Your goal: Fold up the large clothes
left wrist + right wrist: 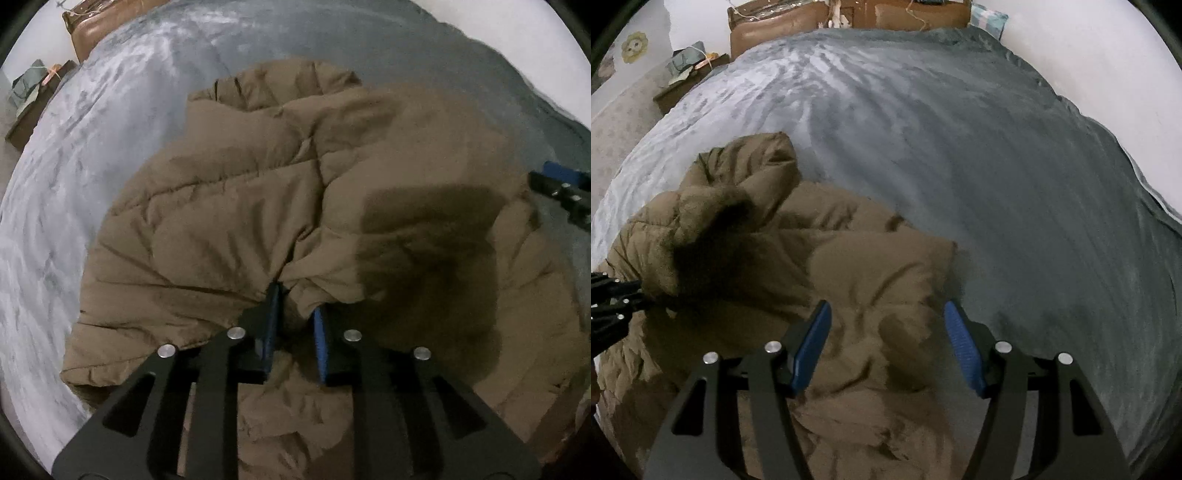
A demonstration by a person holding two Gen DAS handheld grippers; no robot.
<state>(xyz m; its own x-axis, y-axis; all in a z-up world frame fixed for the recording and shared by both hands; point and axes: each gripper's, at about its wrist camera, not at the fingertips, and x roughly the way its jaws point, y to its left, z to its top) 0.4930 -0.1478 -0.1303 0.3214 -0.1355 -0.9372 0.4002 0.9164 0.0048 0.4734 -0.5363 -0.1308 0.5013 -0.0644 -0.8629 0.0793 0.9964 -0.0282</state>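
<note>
One wide grey plush blanket (960,166) covers the bed in front of you, running up to a brown padded headboard (798,22). On its near side lies the brown quilted puffer jacket (229,206), crumpled, with one part folded over the rest. Your left gripper (295,306) points steeply down at the jacket; its blue pads stand close together with a bunched fold of the jacket's fabric between them, and you can see the cloth pinched there. Your right gripper (886,314) hangs over the jacket's edge beside the blanket, its fingers (812,343) spread well apart around nothing.
</note>
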